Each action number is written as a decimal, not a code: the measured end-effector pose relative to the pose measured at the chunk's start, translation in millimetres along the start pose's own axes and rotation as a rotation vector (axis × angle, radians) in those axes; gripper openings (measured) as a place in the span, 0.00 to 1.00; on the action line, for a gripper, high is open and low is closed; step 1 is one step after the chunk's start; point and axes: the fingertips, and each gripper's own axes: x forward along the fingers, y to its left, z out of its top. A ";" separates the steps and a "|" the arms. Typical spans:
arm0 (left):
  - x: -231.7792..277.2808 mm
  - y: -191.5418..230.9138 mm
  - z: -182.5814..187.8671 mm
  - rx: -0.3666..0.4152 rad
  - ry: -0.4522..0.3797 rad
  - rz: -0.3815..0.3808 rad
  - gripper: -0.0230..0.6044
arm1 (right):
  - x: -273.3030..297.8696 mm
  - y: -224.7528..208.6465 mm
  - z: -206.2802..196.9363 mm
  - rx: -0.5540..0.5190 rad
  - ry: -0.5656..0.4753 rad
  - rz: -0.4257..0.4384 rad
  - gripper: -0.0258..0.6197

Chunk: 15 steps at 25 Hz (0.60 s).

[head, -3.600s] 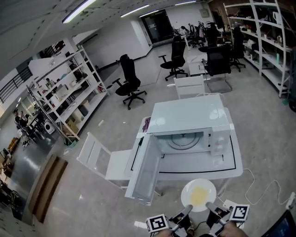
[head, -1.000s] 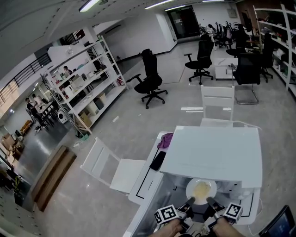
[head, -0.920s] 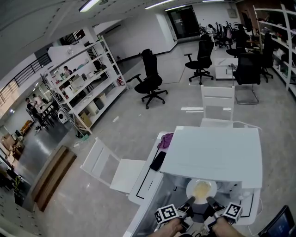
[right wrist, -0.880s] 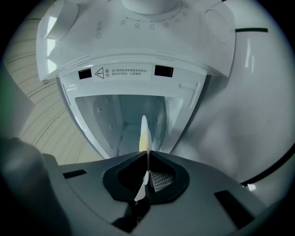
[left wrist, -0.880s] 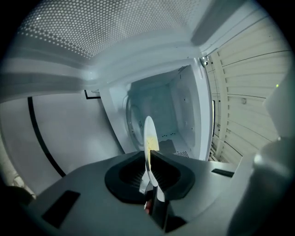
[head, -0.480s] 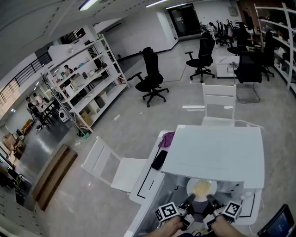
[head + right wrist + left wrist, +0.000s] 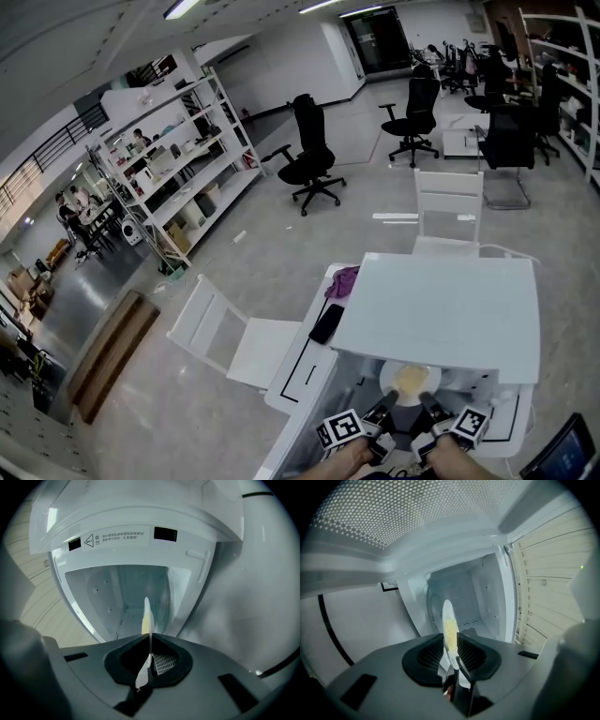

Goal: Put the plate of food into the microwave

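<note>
We are bringing the plate of food (image 7: 410, 380) from well in front of the microwave (image 7: 441, 305) to just inside its open mouth, and the left gripper (image 7: 385, 405) and right gripper (image 7: 427, 405) are both clamping the plate's near rim, so we are judging only setting down remains

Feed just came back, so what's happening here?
A person holds a round white plate of yellow food in both grippers: the left gripper and the right gripper are each shut on its near rim. The plate is at the open mouth of the white microwave oven, not yet released.
</note>
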 end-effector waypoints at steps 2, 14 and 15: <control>0.7 0.1 -1.3 0.000 0.008 0.001 0.15 | 0.6 -2.3 1.2 0.022 -0.010 -0.006 0.06; -0.9 3.0 -9.3 0.002 0.047 0.018 0.15 | 14.5 -4.6 12.5 0.035 -0.062 -0.062 0.06; -1.2 2.6 -9.5 0.003 0.048 0.018 0.15 | 15.7 -4.9 14.1 0.034 -0.069 -0.069 0.06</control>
